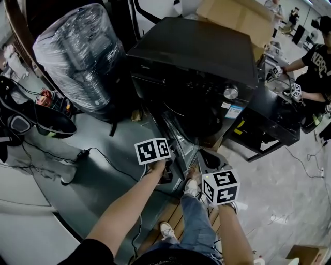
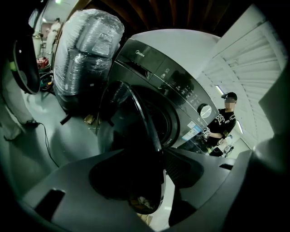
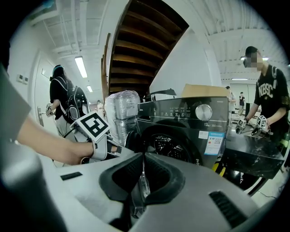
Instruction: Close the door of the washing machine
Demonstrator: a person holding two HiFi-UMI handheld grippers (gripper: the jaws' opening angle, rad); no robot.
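**Washer Door Open, Two Grippers Beside It**

Big black washing machine (image 1: pixel 196 57) in the middle of the head view, standing on a grey floor (image 1: pixel 103 181). Round door (image 1: pixel 178 142) not closed: swung out from the front toward the feet, with the dark drum hole (image 1: pixel 199 116) open behind it.

Left gripper (image 2: pixel 149 152) right at the door's free edge. Jaws spread wide, one on each side of the rim (rim in between, not squeezed as far as can be seen). Black-and-white left cube (image 1: pixel 152 151) on top, at the end of a bare arm (image 1: pixel 124 209).

Right gripper (image 3: pixel 143 156) just to the right of the door, pointing at the machine's front. Touching the door or not: cannot tell. Jaws pressed tight together, with only a thin shiny line in the crack, too small to tell. Right cube (image 1: pixel 221 187) on top, near a white shoe (image 1: pixel 191 187).

On the machine's front, a silver knob (image 1: pixel 230 92) and a blue-and-white sticker (image 1: pixel 234 111) under it. Behind the machine, a brown cardboard box (image 1: pixel 232 13). To the left, a tall bundle (image 1: pixel 77 52) wrapped in shiny plastic. Black cable (image 1: pixel 111 160) across the floor. Far off at the right, another person (image 1: pixel 318 59) in a black shirt by a low black table (image 1: pixel 269 121). Wooden stairs (image 3: pixel 140 50) overhead in the right gripper view, seen from below.
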